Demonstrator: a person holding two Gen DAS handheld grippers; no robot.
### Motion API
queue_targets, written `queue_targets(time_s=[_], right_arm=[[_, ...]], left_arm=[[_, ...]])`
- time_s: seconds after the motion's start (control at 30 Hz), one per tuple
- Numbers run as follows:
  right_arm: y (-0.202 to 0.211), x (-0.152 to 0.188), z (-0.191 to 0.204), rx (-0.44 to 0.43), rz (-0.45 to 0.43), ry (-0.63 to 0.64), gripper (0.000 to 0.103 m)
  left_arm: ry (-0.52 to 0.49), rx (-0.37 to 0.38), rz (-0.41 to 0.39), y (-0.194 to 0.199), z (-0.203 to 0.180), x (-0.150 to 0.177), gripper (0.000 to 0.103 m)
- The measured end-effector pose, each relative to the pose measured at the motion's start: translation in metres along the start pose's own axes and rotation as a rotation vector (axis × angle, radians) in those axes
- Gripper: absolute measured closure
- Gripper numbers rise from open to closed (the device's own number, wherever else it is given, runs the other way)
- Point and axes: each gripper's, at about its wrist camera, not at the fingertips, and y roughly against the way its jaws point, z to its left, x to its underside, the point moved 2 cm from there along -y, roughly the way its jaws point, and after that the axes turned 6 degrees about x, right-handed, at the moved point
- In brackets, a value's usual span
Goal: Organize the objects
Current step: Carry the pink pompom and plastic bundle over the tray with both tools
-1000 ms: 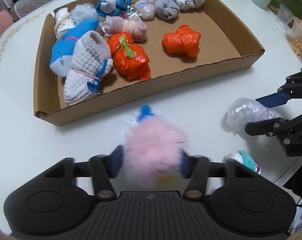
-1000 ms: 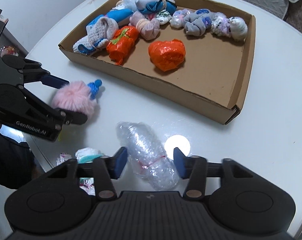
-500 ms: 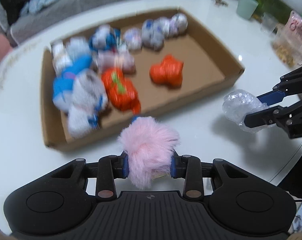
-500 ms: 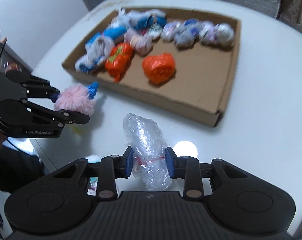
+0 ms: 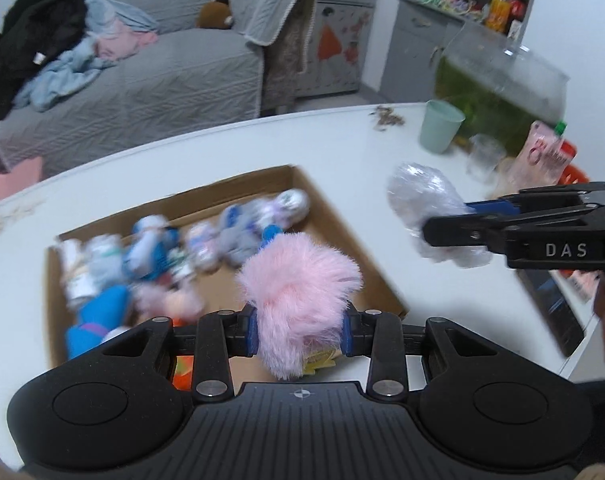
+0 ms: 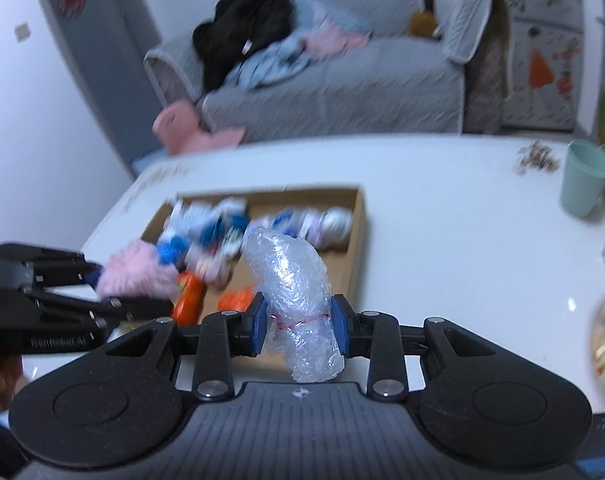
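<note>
From the left wrist view, the left gripper [image 5: 300, 330] is clamped on a fluffy pink bundle [image 5: 298, 300], held in the air above the near edge of the cardboard tray [image 5: 342, 216]. The tray sits on the white worktop [image 5: 206, 152], its far side lined with blurred rolled sock bundles [image 5: 174, 248]. To the right, the right gripper [image 5: 450, 224] pinches a clear plastic-wrapped bundle [image 5: 430, 204], seemingly beyond the tray's right edge. This looks like the carry step: both bundles are lifted, neither yet placed. The next move calls for lowering each into bare cardboard and then releasing.

From the right wrist view, the right gripper [image 6: 300, 330] is closed on the plastic-wrapped bundle [image 6: 292, 280], gripped at its red tie, near the tray's [image 6: 360, 216] near right corner. This view alone shows two orange bundles [image 6: 190, 294] low in the tray; the left view hides most of that area behind the pink bundle. A mint cup [image 6: 584, 180] stands near the worktop's far right edge.
</note>
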Motion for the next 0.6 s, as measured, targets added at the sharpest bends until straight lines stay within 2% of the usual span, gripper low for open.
queue_targets(time_s=[0.13, 0.23, 0.3, 0.4, 0.5, 0.6], right_arm=[[-0.006, -0.009, -0.004, 0.019, -0.044, -0.017, 0.073], [-0.016, -0.011, -0.007, 0.034, -0.036, -0.014, 0.073], [-0.023, -0.013, -0.009, 0.032, -0.023, -0.015, 0.073], [-0.029, -0.018, -0.010, 0.030, -0.010, -0.013, 0.073], [-0.032, -0.019, -0.006, 0.022, 0.008, 0.004, 0.072], [-0.044, -0.018, 0.002, 0.016, 0.041, 0.036, 0.072]], left_arm=[[0.057, 0.088, 0.030, -0.037, 0.000, -0.006, 0.061], [0.077, 0.098, 0.065, -0.066, 0.005, -0.004, 0.061], [0.058, 0.074, 0.104, -0.084, 0.008, -0.001, 0.061], [-0.013, -0.003, 0.147, -0.099, 0.017, 0.005, 0.061], [-0.050, -0.072, 0.156, -0.098, 0.035, 0.008, 0.061], [-0.051, -0.106, 0.140, -0.098, 0.049, 0.002, 0.061]])
